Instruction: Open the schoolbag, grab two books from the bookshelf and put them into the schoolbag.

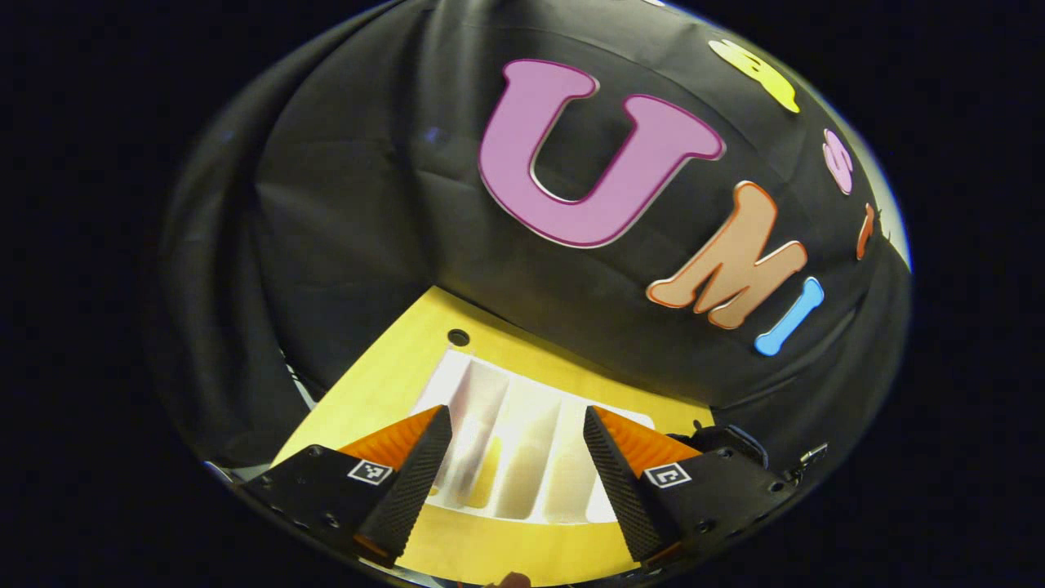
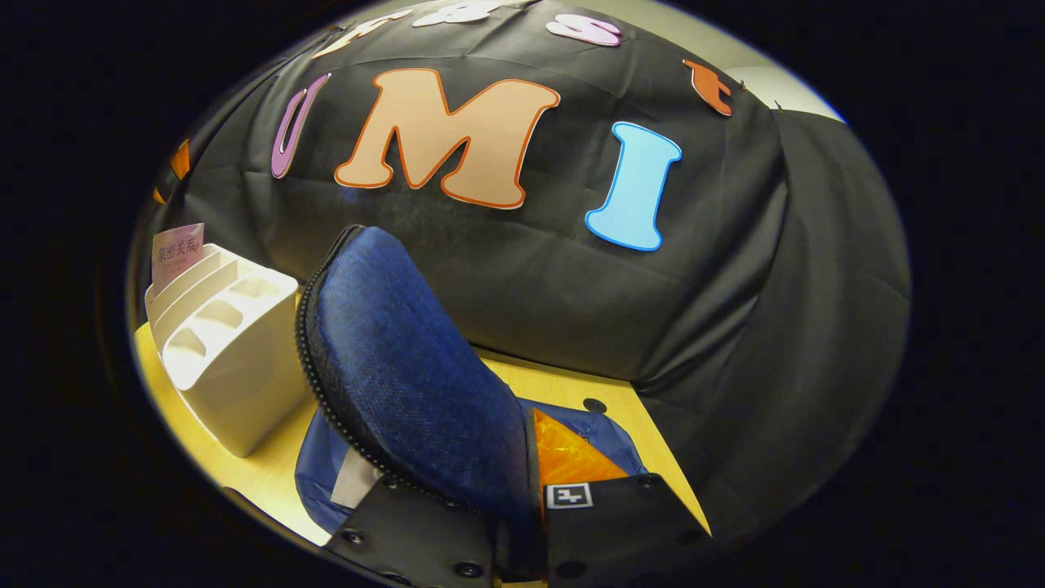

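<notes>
The white slotted bookshelf (image 1: 522,465) lies right under my left gripper (image 1: 516,412), which hangs open above its compartments with nothing held. In the right gripper view the same bookshelf (image 2: 233,367) stands at the left with a pink book (image 2: 175,249) in its far slot. The blue schoolbag (image 2: 608,433) lies on the table beside it. Its zip-edged flap (image 2: 400,359) is lifted upright, and my right gripper (image 2: 529,445) is shut on the flap's lower edge. The flap hides the inside of the bag and one finger.
A yellow table (image 1: 384,376) carries everything and has a small round hole (image 1: 458,336) near its back edge. The black cloth wall hangs close behind it. A dark object (image 1: 731,441) sits just right of the bookshelf. The table's (image 2: 563,384) right edge lies near the bag.
</notes>
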